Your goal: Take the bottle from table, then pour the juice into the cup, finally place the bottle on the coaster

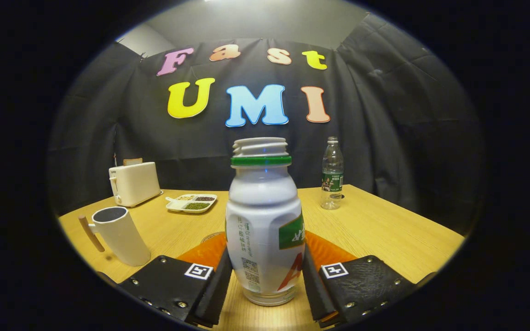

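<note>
I have the jaws [265,276] spread, one finger on either side of the bottle [264,225]. The pads sit just beside its lower body; I cannot tell for sure whether they touch it, so I won't call it pinched. The bottle stands upright between the fingers at twelve o'clock from me, cap off, with a green ring under the threaded neck and a white body with a label. Its base rests on the tabletop [375,230].

Just behind the bottle, showing on both sides of it, lies an orange coaster [327,250]; the bottle seems to stand at its near edge or just in front of it, I cannot tell which.

At about ten o'clock, near the left finger, stands a white cup [120,234] with a wooden handle, tilted by the lens, open mouth up. Farther out at eleven o'clock is a white toaster [134,183], and just to its right a divided dish [192,202] with dark and green contents. At one o'clock, well beyond the right finger, a clear plastic water bottle [332,174] stands upright.
</note>
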`<action>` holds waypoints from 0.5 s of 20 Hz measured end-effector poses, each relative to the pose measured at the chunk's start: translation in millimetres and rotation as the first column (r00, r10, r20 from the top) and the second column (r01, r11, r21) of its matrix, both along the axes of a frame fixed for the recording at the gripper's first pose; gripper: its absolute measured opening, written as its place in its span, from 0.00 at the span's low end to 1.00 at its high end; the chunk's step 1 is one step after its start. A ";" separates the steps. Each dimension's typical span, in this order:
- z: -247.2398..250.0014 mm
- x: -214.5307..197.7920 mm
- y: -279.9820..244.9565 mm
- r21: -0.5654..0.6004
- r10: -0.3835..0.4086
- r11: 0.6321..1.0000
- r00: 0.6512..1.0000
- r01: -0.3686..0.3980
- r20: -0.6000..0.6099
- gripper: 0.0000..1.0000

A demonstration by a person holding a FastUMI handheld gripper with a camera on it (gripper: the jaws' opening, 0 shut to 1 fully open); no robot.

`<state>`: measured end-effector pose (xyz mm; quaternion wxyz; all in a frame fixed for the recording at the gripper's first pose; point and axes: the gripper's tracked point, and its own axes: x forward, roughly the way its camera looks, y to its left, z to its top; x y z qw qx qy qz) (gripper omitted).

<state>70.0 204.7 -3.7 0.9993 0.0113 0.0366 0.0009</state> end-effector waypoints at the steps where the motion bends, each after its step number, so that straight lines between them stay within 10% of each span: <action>1: 2.1 0.4 0.9 -0.011 0.004 1.000 1.000 -0.004 0.000 0.71; 10: 19.1 6.6 9.6 -0.221 0.057 0.973 0.998 -0.059 -0.016 0.71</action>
